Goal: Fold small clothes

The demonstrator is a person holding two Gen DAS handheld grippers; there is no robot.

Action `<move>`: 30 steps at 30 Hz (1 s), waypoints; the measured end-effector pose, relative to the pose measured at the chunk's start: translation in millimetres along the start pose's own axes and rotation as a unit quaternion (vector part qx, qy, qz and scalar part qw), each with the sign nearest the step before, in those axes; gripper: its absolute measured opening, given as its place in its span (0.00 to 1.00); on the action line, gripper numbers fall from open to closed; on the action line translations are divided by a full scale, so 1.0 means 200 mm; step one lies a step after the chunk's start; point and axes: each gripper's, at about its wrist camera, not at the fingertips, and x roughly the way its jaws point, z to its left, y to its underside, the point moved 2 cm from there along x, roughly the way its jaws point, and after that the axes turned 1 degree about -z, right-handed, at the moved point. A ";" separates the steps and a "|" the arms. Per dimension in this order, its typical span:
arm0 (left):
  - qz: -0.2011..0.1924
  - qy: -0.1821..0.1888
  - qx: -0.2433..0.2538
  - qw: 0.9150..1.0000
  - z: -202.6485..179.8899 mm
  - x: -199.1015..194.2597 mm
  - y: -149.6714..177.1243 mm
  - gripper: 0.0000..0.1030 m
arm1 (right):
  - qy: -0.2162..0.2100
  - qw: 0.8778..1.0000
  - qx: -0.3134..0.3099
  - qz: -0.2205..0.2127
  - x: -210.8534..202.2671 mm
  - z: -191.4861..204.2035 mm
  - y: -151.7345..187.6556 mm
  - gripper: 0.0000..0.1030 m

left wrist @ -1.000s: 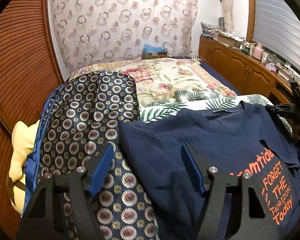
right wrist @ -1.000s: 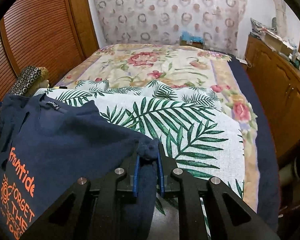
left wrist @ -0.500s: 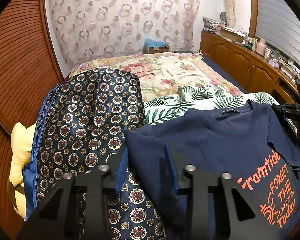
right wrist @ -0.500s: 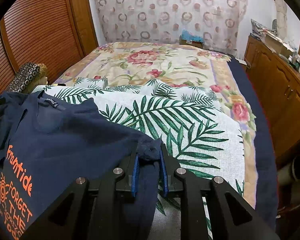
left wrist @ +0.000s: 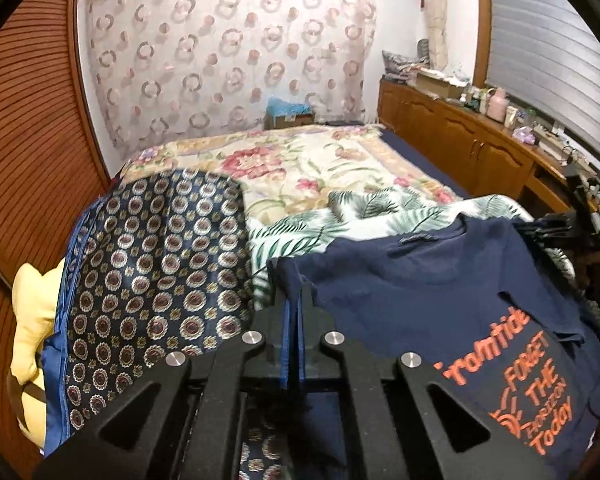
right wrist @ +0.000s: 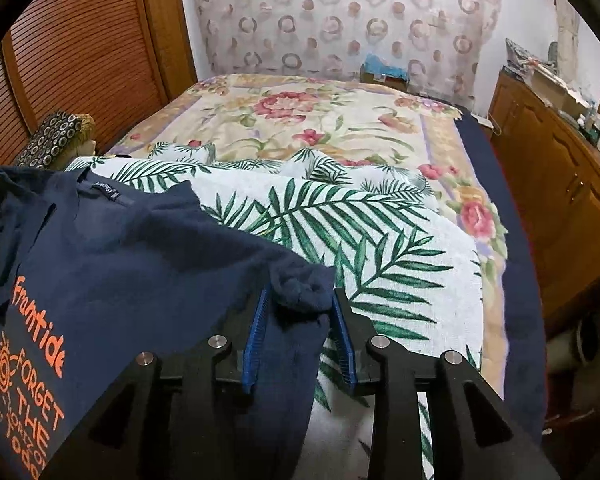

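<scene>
A navy T-shirt [left wrist: 440,292] with orange lettering hangs spread between my two grippers above the bed. My left gripper [left wrist: 294,300] is shut on the shirt's left shoulder corner. In the right wrist view the same shirt [right wrist: 120,272] fills the lower left. My right gripper [right wrist: 300,304] has its jaws a little apart around the bunched right shoulder corner, which still sits between the blue pads [right wrist: 256,328]. The right gripper also shows at the far right of the left wrist view [left wrist: 572,228].
A white palm-leaf cloth [right wrist: 340,216] lies under the shirt on the floral bedspread [right wrist: 320,120]. A navy patterned cloth [left wrist: 152,272] and a yellow cushion [left wrist: 32,320] lie at the left. Wooden cabinets [left wrist: 480,148] run along the right, a slatted wooden wall [left wrist: 24,120] along the left.
My left gripper went from open to shut on the shirt's left shoulder corner. My right gripper's jaws have spread a little around the right corner. The shirt has lifted and spread.
</scene>
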 end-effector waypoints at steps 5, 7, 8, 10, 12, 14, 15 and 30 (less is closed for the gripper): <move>-0.034 0.014 0.009 0.999 -0.08 -0.15 -0.07 0.03 | -0.035 0.999 -0.034 -0.025 -0.12 0.09 -0.01 0.12; -0.049 0.021 0.014 0.998 -0.11 -0.23 -0.08 0.03 | -0.041 0.997 -0.036 -0.052 -0.23 0.13 -0.03 0.11; -0.053 0.023 0.016 0.998 -0.12 -0.27 -0.08 0.03 | -0.040 0.996 -0.038 -0.066 -0.30 0.15 -0.04 0.11; -0.063 0.026 0.021 0.997 -0.15 -0.34 -0.07 0.03 | -0.037 0.995 -0.042 -0.087 -0.42 0.18 -0.04 0.11; -0.073 0.027 0.024 0.997 -0.17 -0.40 -0.05 0.03 | -0.034 0.993 -0.047 -0.103 -0.54 0.21 -0.03 0.11; -0.084 0.031 0.022 0.996 -0.18 -0.47 -0.03 0.03 | -0.029 0.992 -0.051 -0.114 -0.64 0.24 0.00 0.11; -0.088 0.032 0.023 0.995 -0.19 -0.51 -0.01 0.03 | -0.027 0.991 -0.054 -0.118 -0.68 0.25 0.02 0.11; -0.102 0.033 0.017 0.994 -0.27 -0.81 0.28 0.03 | -0.019 0.986 -0.060 -0.152 -1.23 0.42 0.56 0.11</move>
